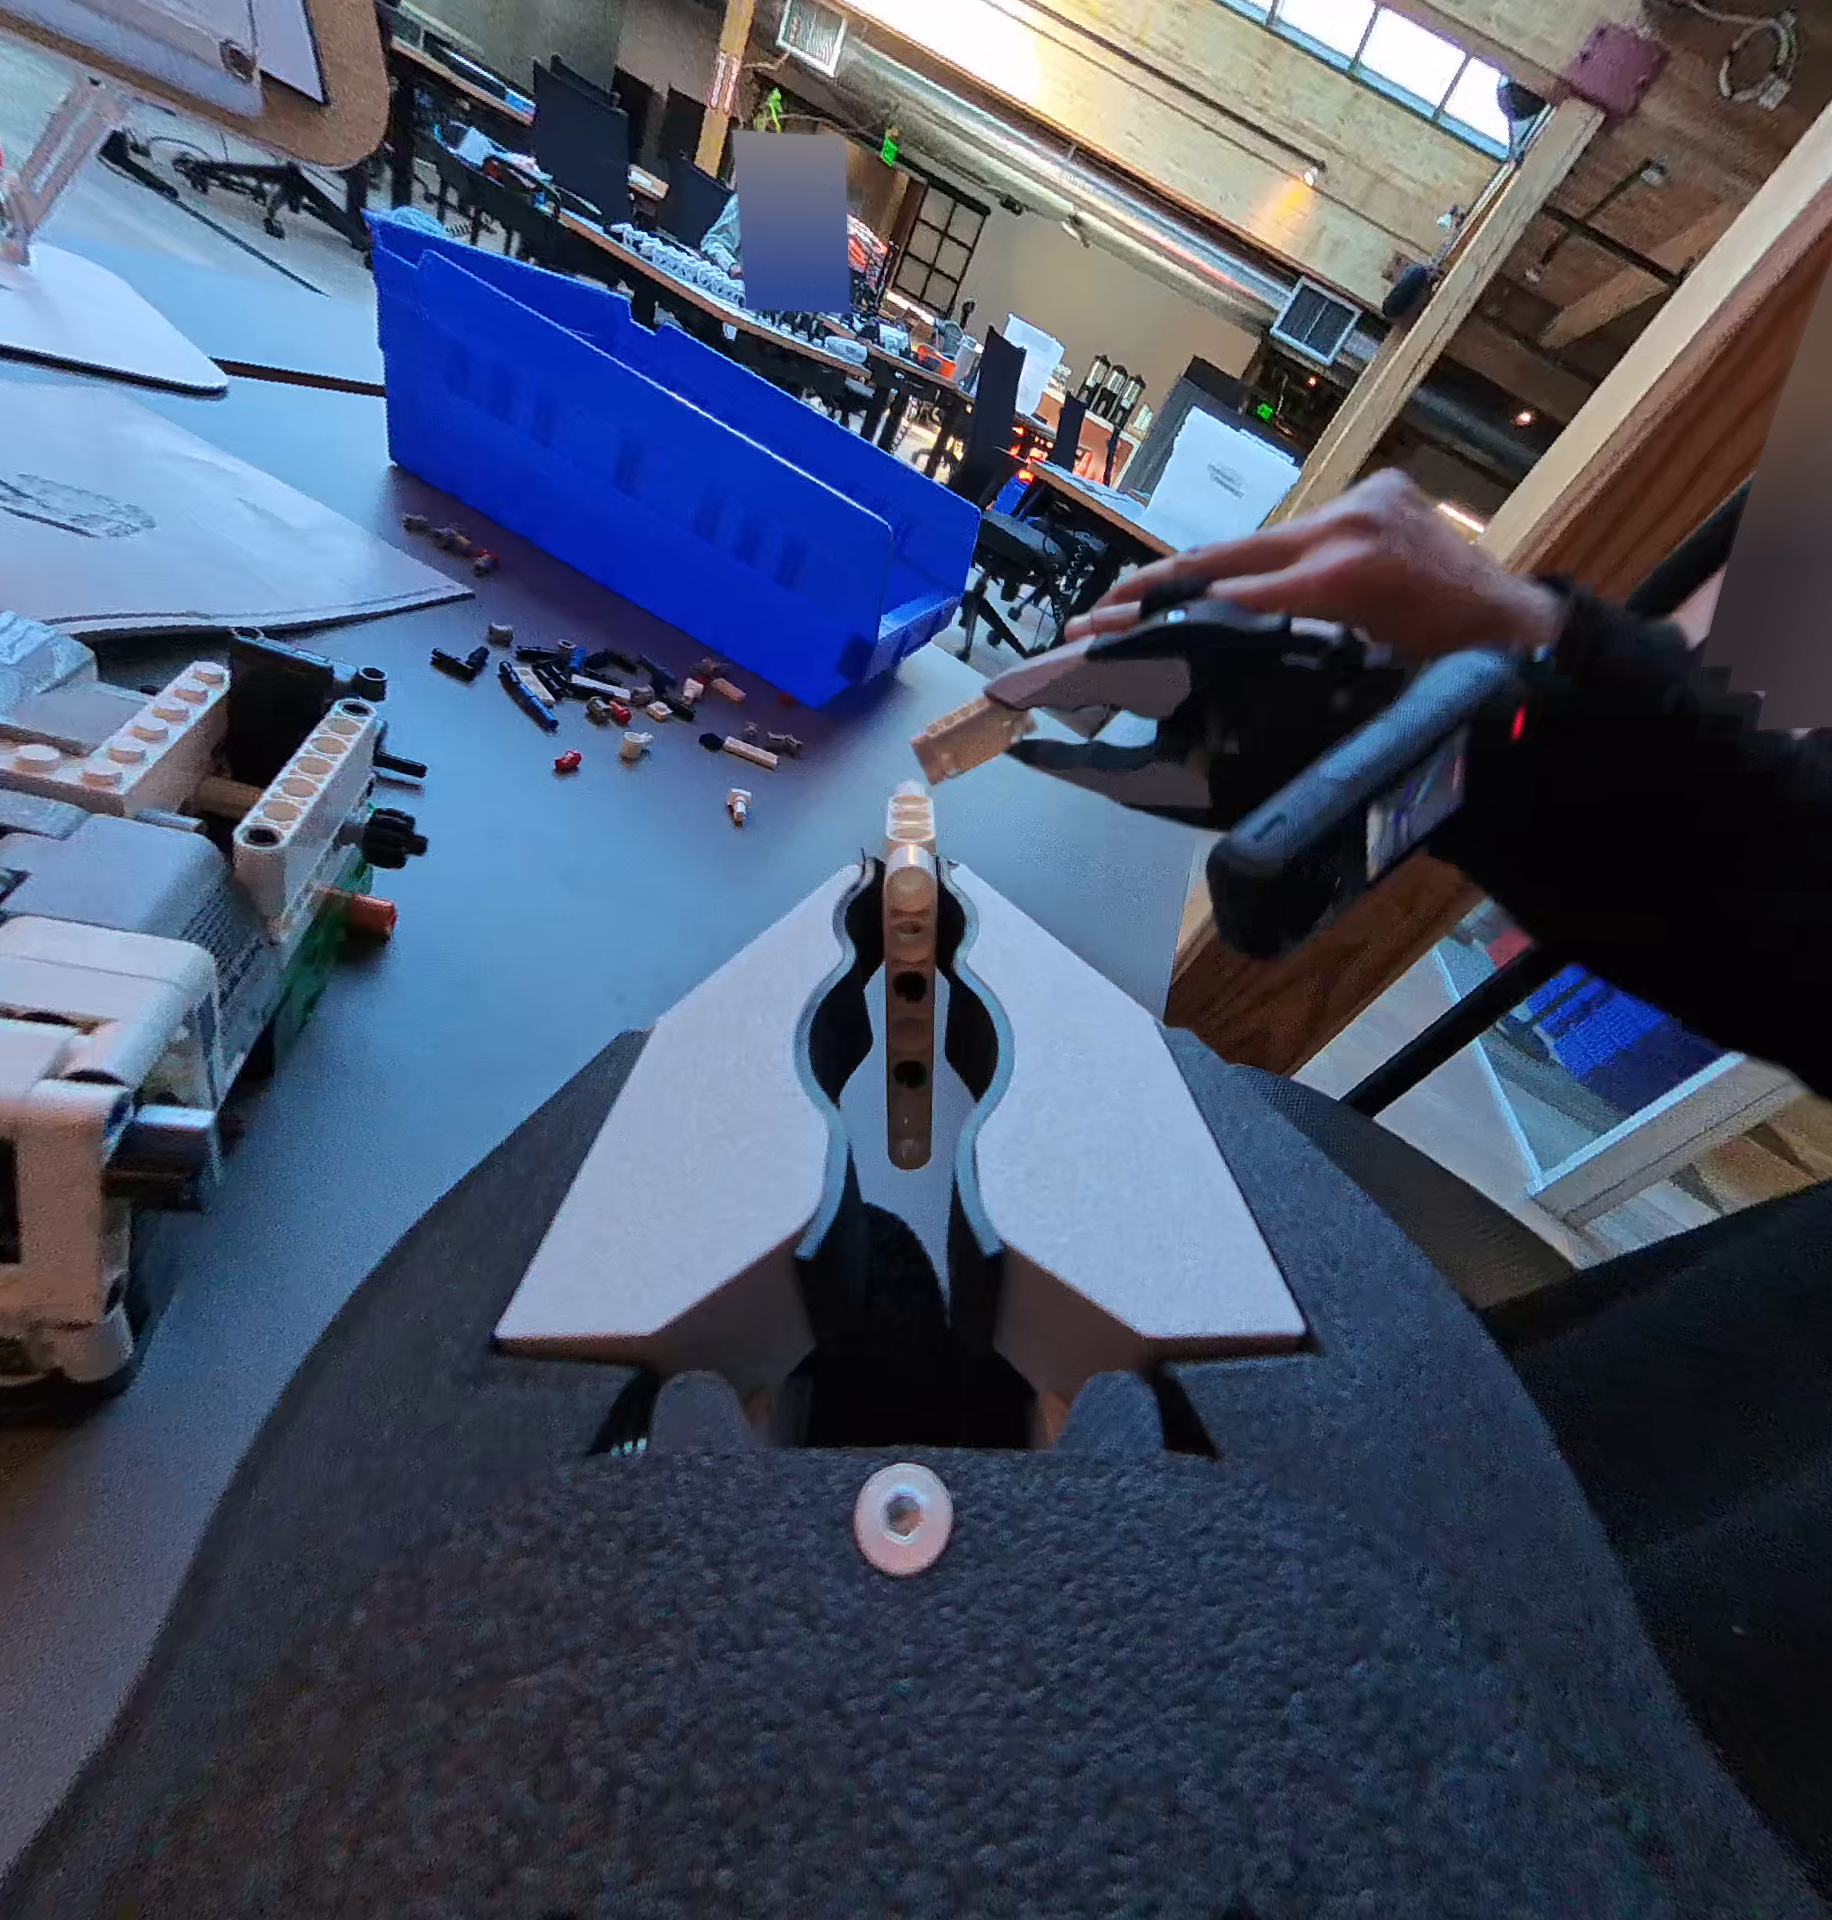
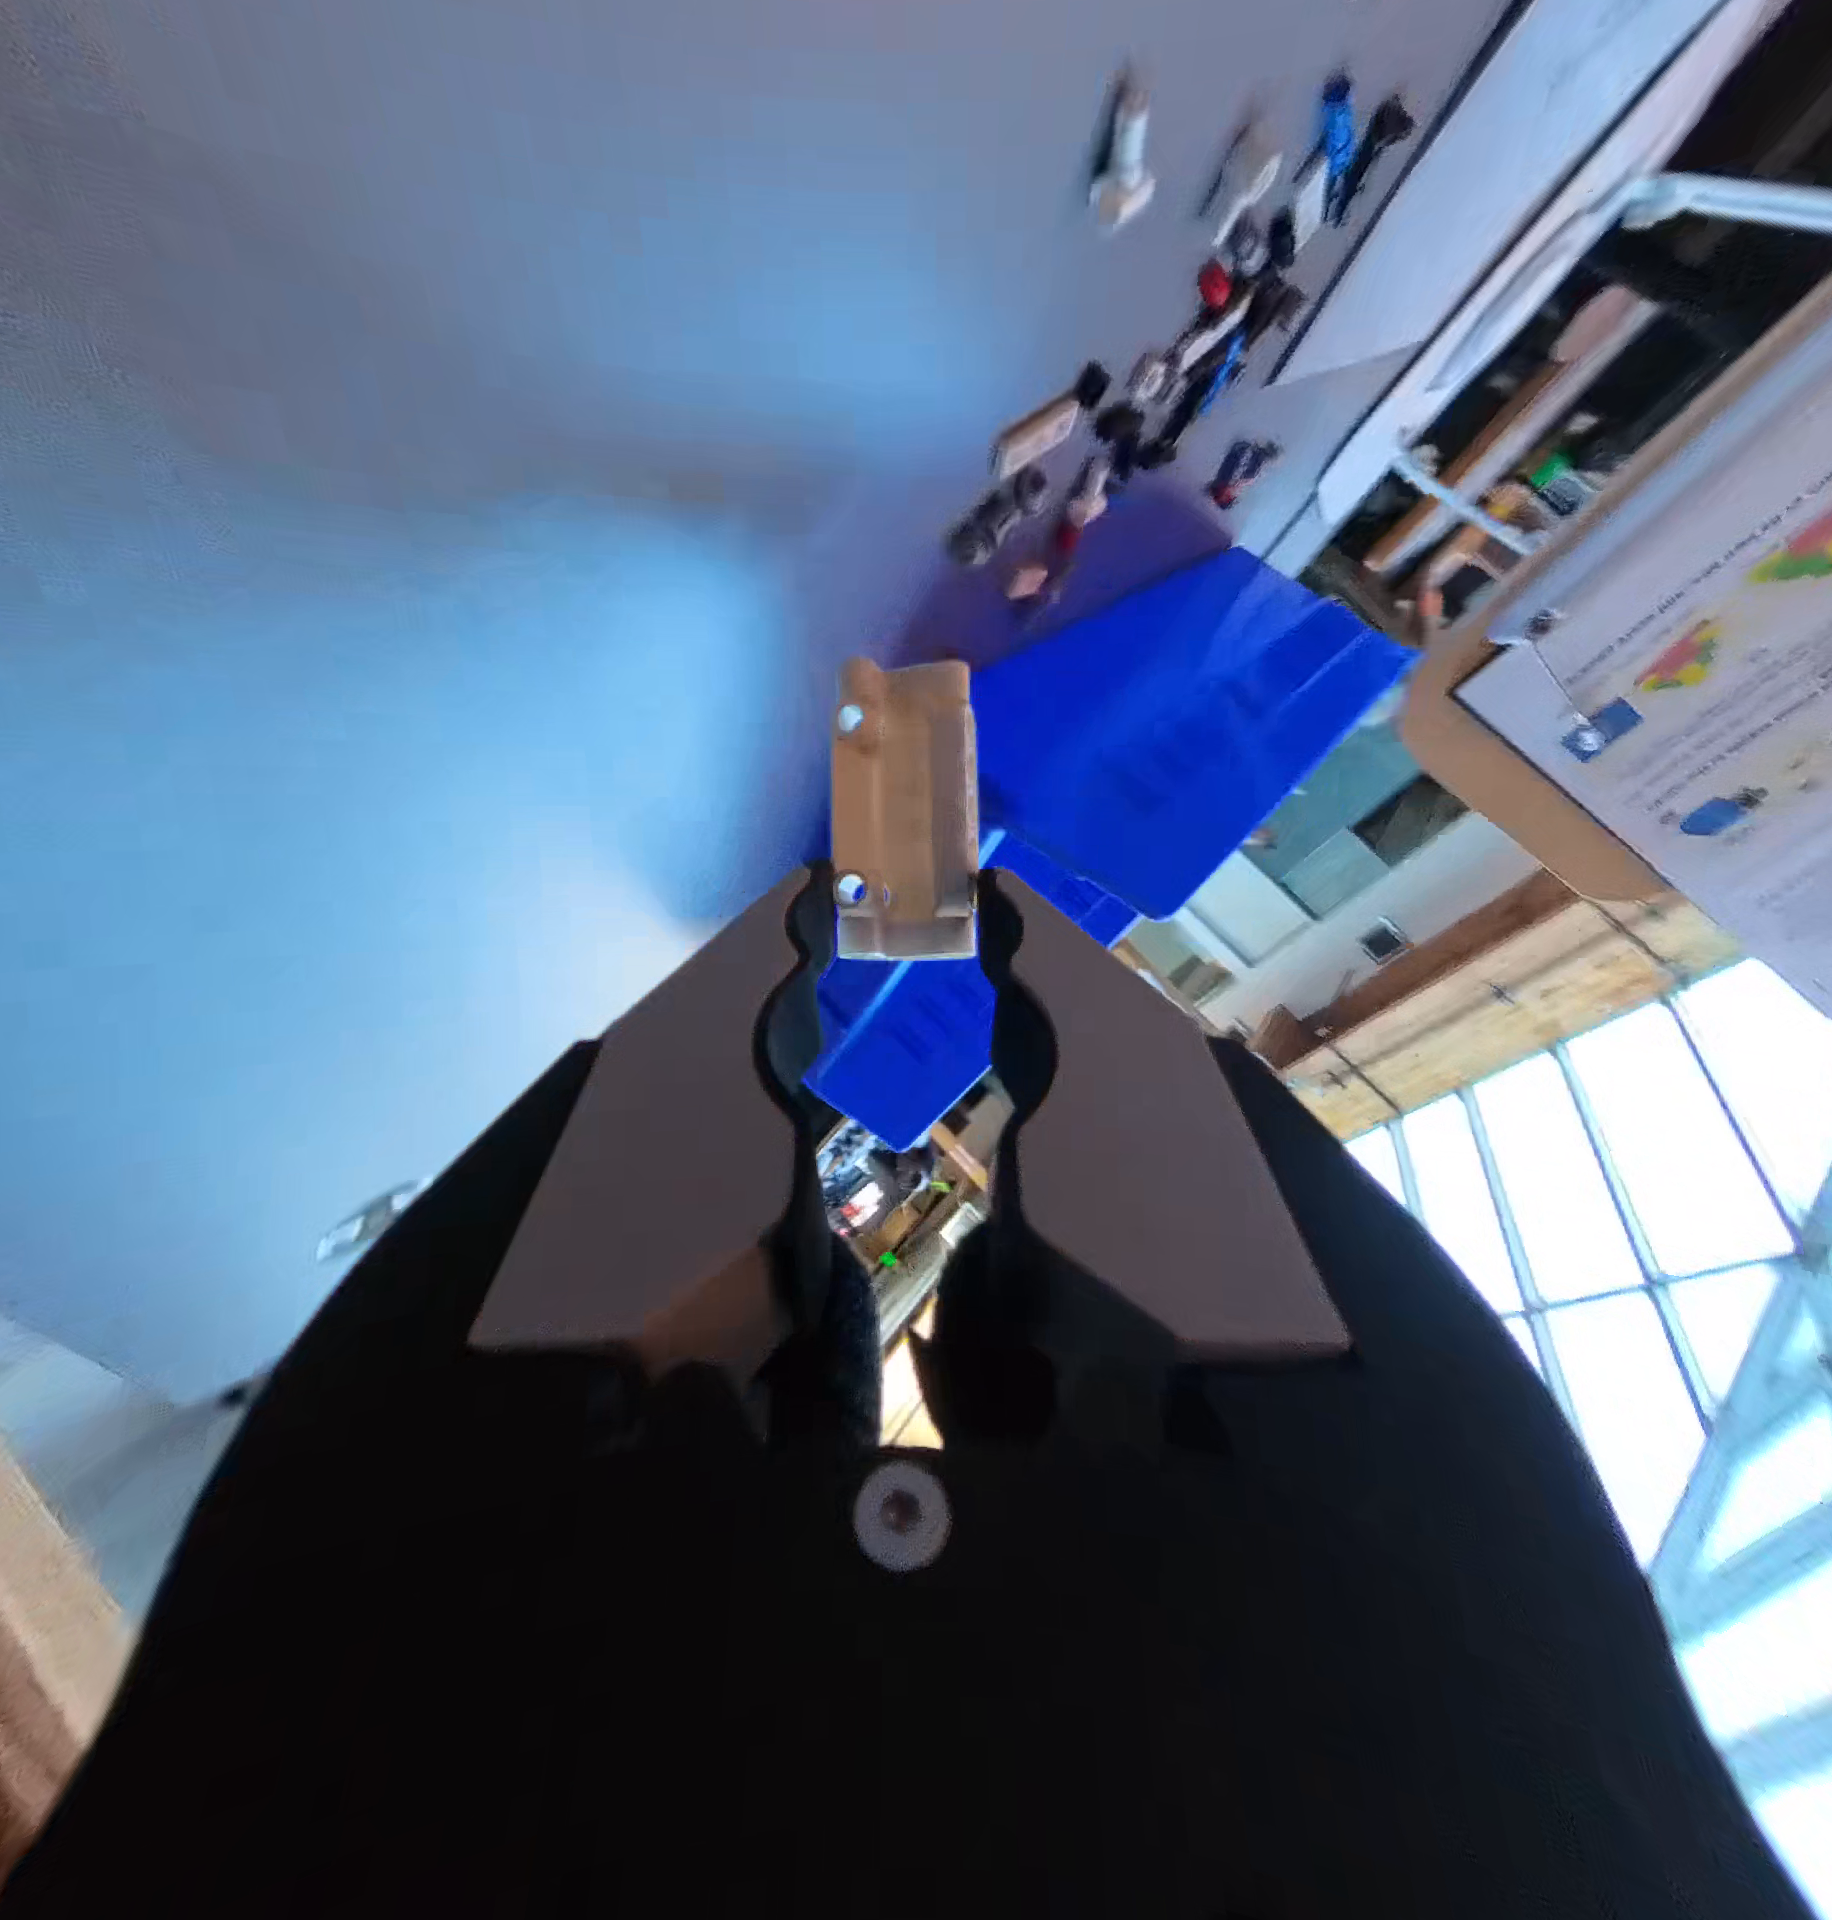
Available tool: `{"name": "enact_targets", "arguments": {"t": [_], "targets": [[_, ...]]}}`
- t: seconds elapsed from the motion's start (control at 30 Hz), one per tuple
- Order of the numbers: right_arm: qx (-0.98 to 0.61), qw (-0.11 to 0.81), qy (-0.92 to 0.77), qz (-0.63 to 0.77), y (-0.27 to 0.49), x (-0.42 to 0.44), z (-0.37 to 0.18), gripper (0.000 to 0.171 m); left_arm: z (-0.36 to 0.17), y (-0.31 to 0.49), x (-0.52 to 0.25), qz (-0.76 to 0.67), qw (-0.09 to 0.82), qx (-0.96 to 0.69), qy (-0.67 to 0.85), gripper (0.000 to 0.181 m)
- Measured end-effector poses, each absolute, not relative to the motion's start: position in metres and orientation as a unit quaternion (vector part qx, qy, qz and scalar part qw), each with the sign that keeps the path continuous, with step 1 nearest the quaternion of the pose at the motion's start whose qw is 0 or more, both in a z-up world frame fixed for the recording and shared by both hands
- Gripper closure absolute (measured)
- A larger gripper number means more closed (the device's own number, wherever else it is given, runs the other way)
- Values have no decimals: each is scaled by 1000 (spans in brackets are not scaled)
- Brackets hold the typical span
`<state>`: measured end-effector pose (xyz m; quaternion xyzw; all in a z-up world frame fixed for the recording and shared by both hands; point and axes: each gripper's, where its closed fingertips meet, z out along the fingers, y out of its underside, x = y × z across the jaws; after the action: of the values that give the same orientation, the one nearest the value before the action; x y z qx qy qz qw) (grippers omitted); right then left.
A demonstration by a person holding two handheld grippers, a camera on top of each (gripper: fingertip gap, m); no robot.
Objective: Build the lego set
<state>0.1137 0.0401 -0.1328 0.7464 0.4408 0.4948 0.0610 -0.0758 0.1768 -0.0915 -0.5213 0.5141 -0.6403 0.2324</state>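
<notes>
My left gripper (image 1: 910, 878) is shut on a white holed beam (image 1: 909, 997) that stands between its fingers and pokes out past the tips. My right gripper (image 2: 896, 904) is shut on a white panel piece (image 2: 899, 805) with small holes along one edge. In the left wrist view the right gripper (image 1: 1011, 727) comes in from the right, held by a hand, and its panel piece (image 1: 969, 736) hangs just above and right of the beam's tip, apart from it. A partly built white lego vehicle (image 1: 112, 935) sits at the left.
A blue plastic bin (image 1: 663, 488) lies on the dark table (image 1: 579, 914), and it also shows in the right wrist view (image 2: 1151, 748). Several small loose lego pieces (image 1: 621, 696) lie scattered before it. Instruction sheets (image 1: 164, 520) lie at the far left. The table edge drops off at the right. The gap from one gripper's tips to the other's is roughly 25 cm.
</notes>
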Motion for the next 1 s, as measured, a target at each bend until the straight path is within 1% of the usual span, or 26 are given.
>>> {"name": "enact_targets", "arguments": {"t": [0.07,0.17,0.2,0.23,0.3,0.33,0.43,0.6,0.7,0.73,0.77,0.87,0.93,1.0], "targets": [[797,133,441,392,16,113,-140,144,-94,178,-79,-640,241,-514,518,175],[826,280,408,269,-23,115,-135,144,-87,180,-87,-660,244,-498,507,175],[828,331,386,234,-34,113,-129,145,-85,181,-91,-662,247,-493,507,175],[821,367,378,219,-36,116,-123,144,-84,181,-94,-664,249,-488,509,175],[824,442,327,137,-52,107,-119,144,-79,185,-99,-667,258,-482,507,175],[811,480,312,125,-54,110,-117,145,-77,187,-101,-667,262,-480,506,175],[787,510,337,85,-45,110,-127,144,-72,193,-106,-663,281,-475,506,175],[794,474,373,75,-12,103,-153,144,-70,191,-107,-657,294,-467,514,175],[811,423,395,87,12,97,-167,146,-71,186,-106,-659,286,-466,516,175],[818,408,397,75,17,90,-172,148,-72,184,-105,-659,283,-465,518,175],[821,399,403,70,22,86,-176,164,-73,182,-105,-660,281,-465,519,175],[836,357,412,60,36,79,-189,164,-74,178,-104,-660,277,-463,522,175],[861,317,396,48,43,76,-190,163,-74,175,-104,-660,276,-461,526,175],[898,249,361,30,53,74,-183,163,-75,172,-104,-660,273,-458,529,175]]}}
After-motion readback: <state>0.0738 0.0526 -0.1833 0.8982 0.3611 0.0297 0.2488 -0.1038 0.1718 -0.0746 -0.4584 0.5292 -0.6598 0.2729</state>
